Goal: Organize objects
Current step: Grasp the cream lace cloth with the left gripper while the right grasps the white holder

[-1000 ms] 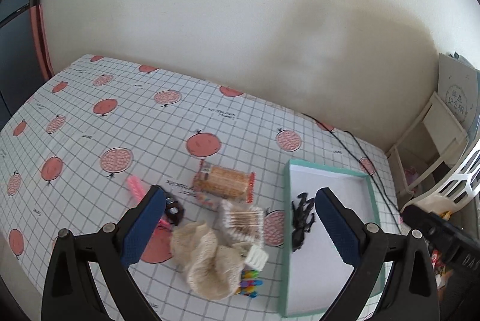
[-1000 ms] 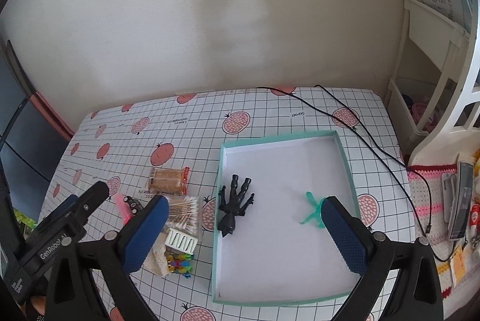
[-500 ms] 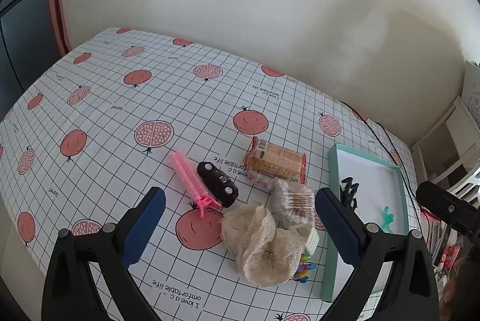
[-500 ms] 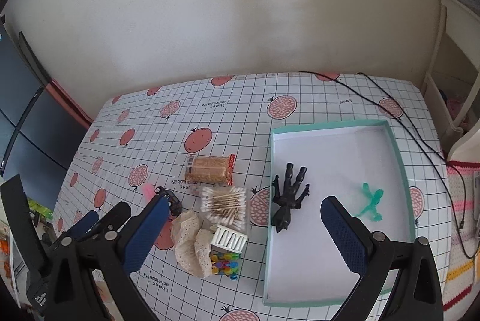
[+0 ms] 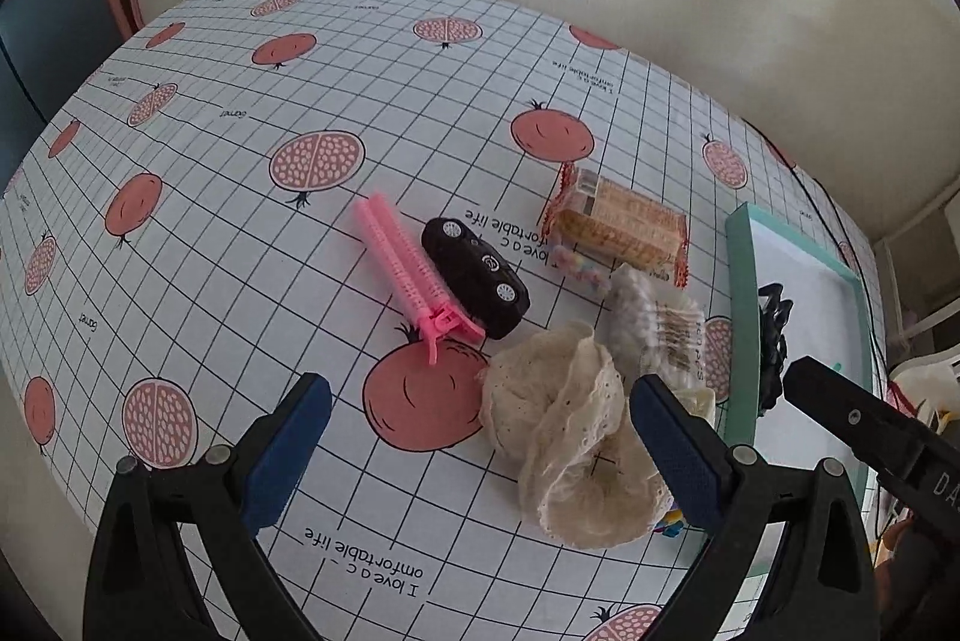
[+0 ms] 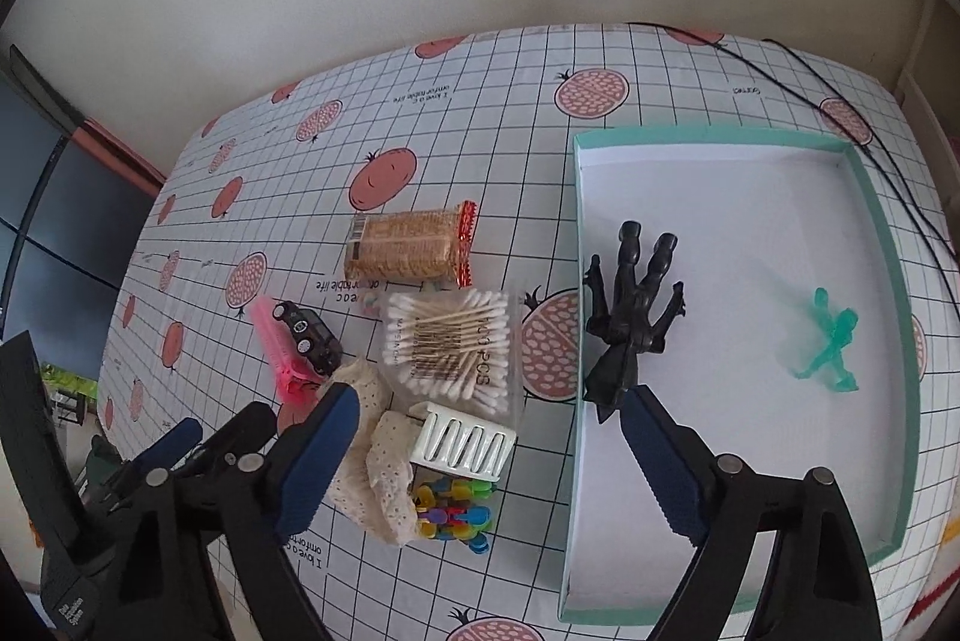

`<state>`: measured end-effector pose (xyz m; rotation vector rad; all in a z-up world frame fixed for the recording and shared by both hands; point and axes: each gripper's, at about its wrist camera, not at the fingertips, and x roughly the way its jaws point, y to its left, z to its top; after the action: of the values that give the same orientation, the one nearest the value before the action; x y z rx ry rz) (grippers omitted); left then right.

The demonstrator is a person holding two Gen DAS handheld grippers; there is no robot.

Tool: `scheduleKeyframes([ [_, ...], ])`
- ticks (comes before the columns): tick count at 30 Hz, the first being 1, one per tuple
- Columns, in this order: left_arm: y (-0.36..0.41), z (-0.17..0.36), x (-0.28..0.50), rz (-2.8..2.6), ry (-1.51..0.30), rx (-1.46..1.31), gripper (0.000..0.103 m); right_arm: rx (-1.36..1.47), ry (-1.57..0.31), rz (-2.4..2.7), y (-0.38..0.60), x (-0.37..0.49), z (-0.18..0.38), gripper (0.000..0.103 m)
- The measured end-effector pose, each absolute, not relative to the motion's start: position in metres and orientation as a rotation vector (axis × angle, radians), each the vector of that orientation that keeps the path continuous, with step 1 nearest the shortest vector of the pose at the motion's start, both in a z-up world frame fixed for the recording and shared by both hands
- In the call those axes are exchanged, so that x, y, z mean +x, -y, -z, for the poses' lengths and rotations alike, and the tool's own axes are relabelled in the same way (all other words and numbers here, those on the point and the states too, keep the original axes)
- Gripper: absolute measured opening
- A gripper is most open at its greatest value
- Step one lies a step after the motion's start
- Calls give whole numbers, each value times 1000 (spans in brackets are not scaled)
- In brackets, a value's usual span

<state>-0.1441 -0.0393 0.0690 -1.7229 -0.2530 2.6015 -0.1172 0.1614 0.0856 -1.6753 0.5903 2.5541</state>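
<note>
Left gripper (image 5: 480, 437): jaws wide apart, empty, hovering near side of the pile. Beyond it lie pink hair clip (image 5: 408, 275) and black toy car (image 5: 477, 275), touching; lace cloth (image 5: 570, 437) sits between its fingers. Right gripper (image 6: 489, 452): spread, empty, above cotton swab box (image 6: 453, 344). Teal tray (image 6: 900, 293), right, holds black hand figure (image 6: 630, 317) and green figure (image 6: 831, 341).

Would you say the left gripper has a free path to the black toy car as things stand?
Probably yes. The left gripper is open and empty, and the toy car lies uncovered ahead of it. The pink hair clip lies tight against one side, so it may get caught too.
</note>
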Motion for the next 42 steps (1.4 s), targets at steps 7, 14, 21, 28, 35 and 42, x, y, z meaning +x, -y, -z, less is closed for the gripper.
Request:
scheduleKeyframes([
  [7,22,-50,-144,-2535,172,-1794,100,-1753,-653,-2524,-154,-122,-68,84],
  [14,18,-35,-145,-2499,151,-1848,99,-1828,-672,-2485,-146,-126,-50,77],
  [21,12,-28,-144,-2482,127,-1867,98,-1876,-720,-2433,-145,-129,-33,74],
  [28,9,-20,-144,-2466,107,-1889,93,-1897,-756,-2419,-144,-131,-22,70],
  [35,7,-18,-143,-2442,114,-1894,85,-1908,-819,-2418,-143,-133,-15,64],
  [42,5,-14,-142,-2421,118,-1909,81,-1912,-852,-2417,-144,-133,-11,63],
])
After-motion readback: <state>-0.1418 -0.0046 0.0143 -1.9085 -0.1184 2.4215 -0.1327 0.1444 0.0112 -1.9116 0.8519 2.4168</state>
